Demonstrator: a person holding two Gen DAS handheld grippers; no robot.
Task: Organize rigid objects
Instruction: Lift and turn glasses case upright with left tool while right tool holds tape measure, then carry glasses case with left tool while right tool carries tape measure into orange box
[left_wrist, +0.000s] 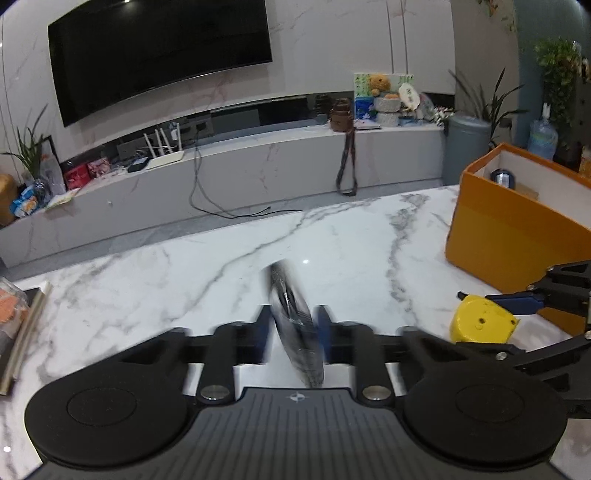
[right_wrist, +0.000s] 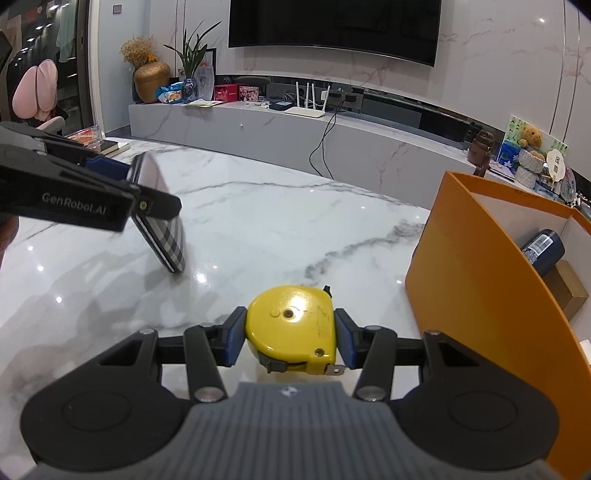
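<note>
A slim flat case with a grey checked cover (left_wrist: 284, 288) stands on edge, tilted, between the blue pads of my left gripper (left_wrist: 293, 325), which is shut on it. The right wrist view shows the checked case (right_wrist: 164, 238) with its lower corner close to the marble table (right_wrist: 258, 221). My right gripper (right_wrist: 290, 332) is shut on a yellow tape measure (right_wrist: 295, 325), just above the table. The left wrist view shows the tape measure (left_wrist: 480, 321) at right, in the right gripper (left_wrist: 517, 314). An open orange box (right_wrist: 480, 277) stands to the right.
The orange box (left_wrist: 509, 236) holds a dark blue can (right_wrist: 543, 247) and a small cardboard box (right_wrist: 569, 291). Books and a clear container (right_wrist: 107, 146) lie at the table's left edge. Beyond the table's far edge runs a low TV console (left_wrist: 258, 173).
</note>
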